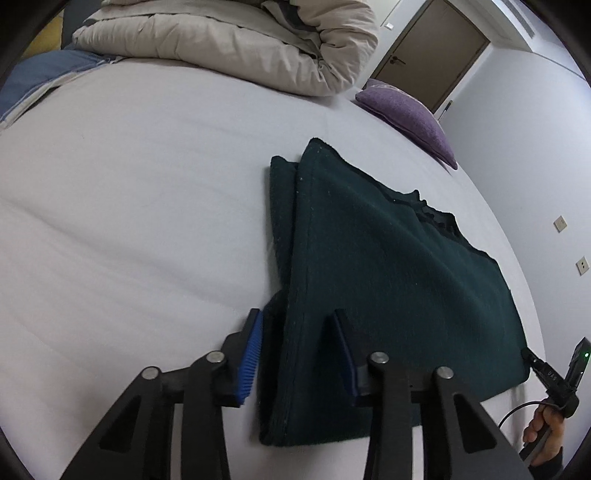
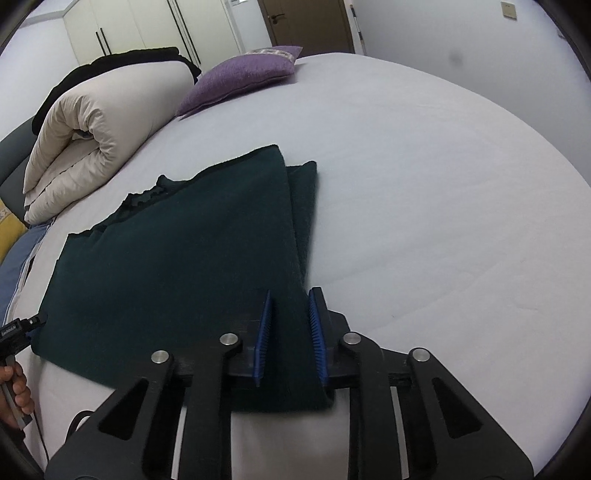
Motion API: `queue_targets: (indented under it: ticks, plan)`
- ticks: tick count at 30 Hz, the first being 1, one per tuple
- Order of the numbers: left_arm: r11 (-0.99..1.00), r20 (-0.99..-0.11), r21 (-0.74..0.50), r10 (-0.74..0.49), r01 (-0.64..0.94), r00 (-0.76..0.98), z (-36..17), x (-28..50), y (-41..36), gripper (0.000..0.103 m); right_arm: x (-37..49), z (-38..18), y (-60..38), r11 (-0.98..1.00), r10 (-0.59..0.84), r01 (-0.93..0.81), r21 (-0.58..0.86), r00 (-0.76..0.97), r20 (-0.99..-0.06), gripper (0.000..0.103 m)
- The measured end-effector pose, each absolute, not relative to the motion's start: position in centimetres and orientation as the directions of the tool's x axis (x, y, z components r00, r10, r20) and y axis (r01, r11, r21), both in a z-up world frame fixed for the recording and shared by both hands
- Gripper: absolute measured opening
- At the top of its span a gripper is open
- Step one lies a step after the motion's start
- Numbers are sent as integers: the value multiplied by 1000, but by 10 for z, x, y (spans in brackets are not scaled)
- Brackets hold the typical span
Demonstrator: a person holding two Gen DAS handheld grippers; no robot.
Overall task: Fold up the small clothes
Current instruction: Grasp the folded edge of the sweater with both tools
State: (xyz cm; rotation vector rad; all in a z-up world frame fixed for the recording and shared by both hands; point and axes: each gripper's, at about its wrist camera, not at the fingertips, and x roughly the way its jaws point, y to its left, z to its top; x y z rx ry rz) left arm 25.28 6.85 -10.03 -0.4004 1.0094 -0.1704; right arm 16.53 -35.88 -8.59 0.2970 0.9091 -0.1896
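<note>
A: Bedroom setting, left wrist view. State the work surface.

B: Pale sheet on a bed [image 1: 129,221]. At the far end lies a rolled beige duvet [image 1: 229,44]; a purple cushion [image 1: 406,118] sits near the bed's right edge, with a brown door [image 1: 436,51] behind it.

A: Location of the garment?

B: One dark green garment [image 1: 388,277] lies folded flat on the sheet, right of centre. Its folded left edge runs toward the camera.

A: Left gripper [image 1: 299,354] condition?

B: Jaws partly apart. The garment's near left edge passes between the blue pads [image 1: 251,354]. A gap is visible beside the left pad; whether the pads press on the cloth cannot be told.

A: Anything else in that view?

B: A hand [image 1: 546,435] at lower right, holding the other tool's handle.

A: Proceed to the right wrist view.

B: Same bed [image 2: 443,184]. Duvet [image 2: 92,129] at upper left, cushion [image 2: 243,77] beyond the garment, white wardrobe doors [image 2: 147,26] and the brown door [image 2: 306,22] in the background.

A: Garment position there?

B: The garment [image 2: 166,266] lies left of centre; its folded right edge runs down into the right gripper [image 2: 291,336].

A: Right gripper condition?

B: Jaws narrow, blue pads [image 2: 317,332] close against both sides of the cloth edge: gripped.

A: Other items?

B: Fingers of a hand [image 2: 18,391] at the lower left edge, on a handle.
</note>
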Motion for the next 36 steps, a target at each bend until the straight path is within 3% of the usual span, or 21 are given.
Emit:
queue_targets:
  ticks: [3, 11, 20, 36]
  plan:
    - [916, -785, -399, -319, -40, 531, -101, 248, 68, 27, 155, -85, -356, 946, -36, 278, 165, 598, -801, 6]
    - [916, -783, -399, -319, -38, 535, -98, 242, 72, 7, 129, -76, -363, 931, -28, 304, 200, 608, -794, 5]
    - [931, -786, -364, -296, -19, 542, -101, 223, 73, 6, 106, -90, -376, 906, 9, 334, 261, 599, -800, 5]
    - [927, -784, -374, -299, -30, 544, -106, 221, 74, 7, 107, -92, -371, 914, 0, 327, 238, 588, -809, 5]
